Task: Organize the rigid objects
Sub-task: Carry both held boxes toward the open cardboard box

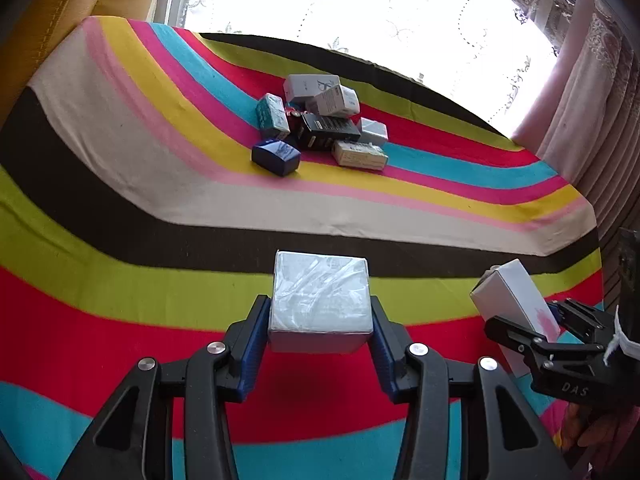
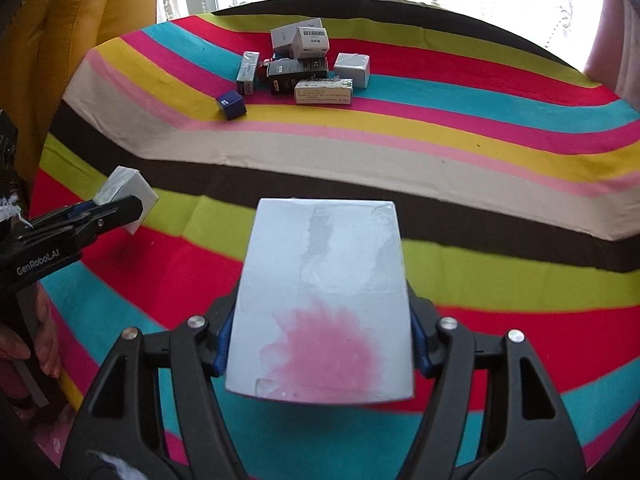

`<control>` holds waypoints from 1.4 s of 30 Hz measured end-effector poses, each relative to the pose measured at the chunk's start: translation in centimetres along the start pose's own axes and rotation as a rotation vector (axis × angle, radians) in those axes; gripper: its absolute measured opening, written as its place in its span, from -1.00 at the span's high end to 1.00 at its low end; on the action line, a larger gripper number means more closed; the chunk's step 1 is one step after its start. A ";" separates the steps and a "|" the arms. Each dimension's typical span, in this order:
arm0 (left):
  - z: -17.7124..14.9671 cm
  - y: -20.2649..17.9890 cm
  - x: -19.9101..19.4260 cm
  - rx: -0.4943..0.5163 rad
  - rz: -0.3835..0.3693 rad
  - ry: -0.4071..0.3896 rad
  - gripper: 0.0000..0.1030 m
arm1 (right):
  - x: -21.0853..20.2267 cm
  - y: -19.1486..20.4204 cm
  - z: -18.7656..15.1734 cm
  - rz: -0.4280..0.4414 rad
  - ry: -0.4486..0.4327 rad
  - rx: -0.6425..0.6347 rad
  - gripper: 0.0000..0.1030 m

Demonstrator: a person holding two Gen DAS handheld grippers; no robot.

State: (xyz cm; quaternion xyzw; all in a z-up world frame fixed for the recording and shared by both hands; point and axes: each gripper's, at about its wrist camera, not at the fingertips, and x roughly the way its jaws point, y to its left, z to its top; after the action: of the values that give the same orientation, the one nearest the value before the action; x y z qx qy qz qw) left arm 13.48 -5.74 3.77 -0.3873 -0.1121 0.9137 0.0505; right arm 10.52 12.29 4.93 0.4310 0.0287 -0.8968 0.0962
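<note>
Carrying step in hand: left tool clamps the plastic-wrapped grey box, right tool clamps the pink-blotched white box, both above the striped tabletop; next, orderly placement apart from the far pile

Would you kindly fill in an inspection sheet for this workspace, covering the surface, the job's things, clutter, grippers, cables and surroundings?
Surface: striped cloth covers it, wrinkled in places.
Job's things: pile of small boxes at the far side; blue box lies just apart from it.
Clutter: nothing seen.
Grippers: left gripper shut on a film-wrapped white box; right gripper shut on a white box with pink print; both held above the cloth.
Cables: nothing seen.
Surroundings: yellow chair at left, lace curtain behind.
</note>
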 end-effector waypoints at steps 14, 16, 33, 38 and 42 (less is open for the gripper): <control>-2.8 -3.5 -1.9 0.054 -0.048 0.033 0.08 | -6.7 2.3 -2.7 0.011 -0.057 -0.036 -0.35; -3.0 -4.8 -2.1 0.083 -0.069 0.028 0.08 | -8.1 2.4 -3.1 0.002 -0.079 -0.028 -0.35; -4.1 -14.5 -4.9 0.303 -0.151 -0.005 0.08 | -17.8 -4.4 -10.2 -0.084 -0.168 0.159 -0.35; -4.3 -18.5 -6.3 0.400 -0.195 -0.021 0.08 | -20.2 -6.1 -12.0 -0.139 -0.191 0.173 -0.35; -4.5 -22.2 -7.5 0.467 -0.257 -0.027 0.08 | -22.5 -7.4 -13.6 -0.212 -0.208 0.177 -0.35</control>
State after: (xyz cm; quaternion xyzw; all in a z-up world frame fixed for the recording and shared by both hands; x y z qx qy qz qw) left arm 22.01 15.18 11.39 -0.3354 0.0528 0.9061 0.2524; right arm 33.19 24.73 13.70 0.3373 -0.0152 -0.9406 -0.0348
